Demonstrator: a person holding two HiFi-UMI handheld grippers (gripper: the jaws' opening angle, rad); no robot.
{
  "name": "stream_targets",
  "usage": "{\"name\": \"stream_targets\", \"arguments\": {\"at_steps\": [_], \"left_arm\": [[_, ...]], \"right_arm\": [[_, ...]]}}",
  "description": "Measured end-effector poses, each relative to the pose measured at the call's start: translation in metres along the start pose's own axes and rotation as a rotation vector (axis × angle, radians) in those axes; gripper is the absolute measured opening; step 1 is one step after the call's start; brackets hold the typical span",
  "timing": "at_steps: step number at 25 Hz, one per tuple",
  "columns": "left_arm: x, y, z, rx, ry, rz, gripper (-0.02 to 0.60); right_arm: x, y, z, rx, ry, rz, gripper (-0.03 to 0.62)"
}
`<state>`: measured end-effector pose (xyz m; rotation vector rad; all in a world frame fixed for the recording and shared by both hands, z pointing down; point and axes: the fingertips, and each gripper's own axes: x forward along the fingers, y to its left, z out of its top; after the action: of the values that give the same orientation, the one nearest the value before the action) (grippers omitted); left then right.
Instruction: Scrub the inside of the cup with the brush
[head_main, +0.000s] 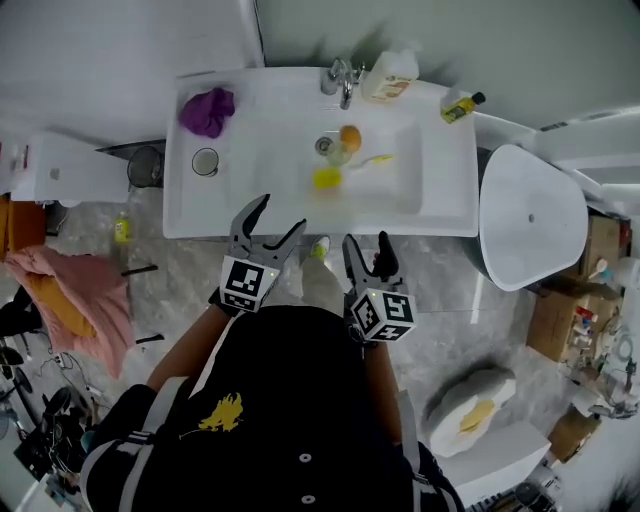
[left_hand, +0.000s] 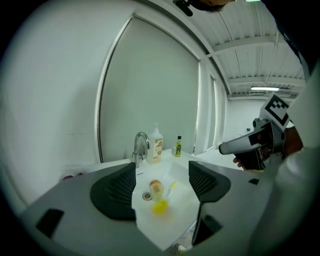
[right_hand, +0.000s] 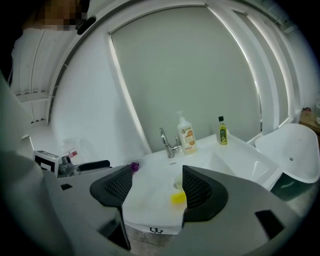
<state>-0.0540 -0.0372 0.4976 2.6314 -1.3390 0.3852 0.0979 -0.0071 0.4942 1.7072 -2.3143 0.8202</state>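
A clear cup with something orange at its top lies in the white sink basin beside the drain. A yellow brush lies just in front of it, its thin handle pointing right. Both grippers hover in front of the sink's near edge, apart from cup and brush. My left gripper is open with nothing between its jaws; its own view looks past them at the cup and brush. My right gripper is open and empty too; its right jaw partly hides the cup behind the brush.
A faucet, a soap pump bottle and a small green bottle stand along the sink's back. A purple cloth and a round glass sit on the left counter. A white toilet stands to the right.
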Motion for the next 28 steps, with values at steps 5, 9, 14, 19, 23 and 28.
{"name": "stream_targets", "arguments": {"at_steps": [5, 9, 14, 19, 23, 28], "left_arm": [[0.079, -0.004, -0.036, 0.038, 0.103, -0.030, 0.353], [0.125, 0.007, -0.087, 0.048, 0.206, -0.062, 0.354], [0.178, 0.024, -0.161, 0.028, 0.349, -0.141, 0.375], [0.229, 0.036, -0.212, 0.017, 0.423, -0.224, 0.397], [0.266, 0.034, -0.247, -0.007, 0.447, -0.306, 0.402], [0.299, 0.023, -0.277, 0.013, 0.457, -0.387, 0.402]], "right_arm": [[0.046, -0.069, 0.016, -0.013, 0.052, 0.024, 0.333], [0.087, -0.105, 0.012, 0.011, 0.096, 0.016, 0.325], [0.156, -0.143, -0.018, 0.224, 0.166, -0.019, 0.302], [0.213, -0.182, -0.055, 0.365, 0.244, -0.125, 0.273], [0.245, -0.213, -0.103, 0.445, 0.353, -0.221, 0.272], [0.279, -0.237, -0.150, 0.571, 0.447, -0.281, 0.272]]}}
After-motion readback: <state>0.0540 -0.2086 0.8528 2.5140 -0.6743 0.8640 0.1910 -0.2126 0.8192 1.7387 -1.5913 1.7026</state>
